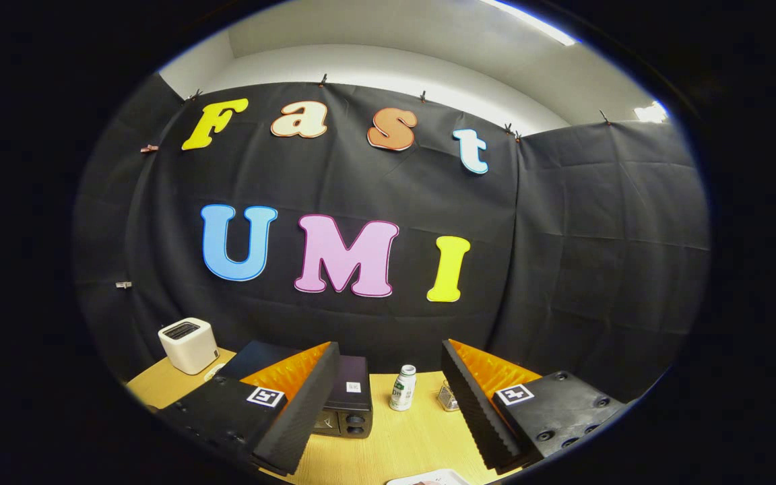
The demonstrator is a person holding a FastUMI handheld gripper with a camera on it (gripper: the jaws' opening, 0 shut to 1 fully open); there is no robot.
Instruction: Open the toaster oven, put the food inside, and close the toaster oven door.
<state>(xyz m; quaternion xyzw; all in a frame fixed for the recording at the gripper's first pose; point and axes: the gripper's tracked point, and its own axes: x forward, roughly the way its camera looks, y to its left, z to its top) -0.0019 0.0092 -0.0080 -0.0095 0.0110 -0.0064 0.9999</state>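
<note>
Gripper view: hand-held gripper (388,411) held above counter (415,438), fingers spread wide, nothing between them. Toaster oven (347,401) seen as dark box on counter, partly hidden behind left finger, control knobs just visible at its right front corner. Door looked closed, though mostly covered, so not certain. Small white bottle (403,388) stood upright in the gap between the fingers, beyond the tips, just right of oven. Small clear jar-like item (448,396) right of bottle, partly hidden by right finger; too small to identify. White toaster (188,345) further back, left of oven, near counter's far corner. Plate (428,478) edge showed low between the fingers, nearest the camera; likely held the food, contents not readable.

Step judged: very start, approach to oven, door not yet opened. Next move likely called for swinging left and dropping toward oven front, finding door handle, narrowing fingers enough to hook or grip it, then pulling door down. Handle position not visible, so approach angle uncertain.
</note>
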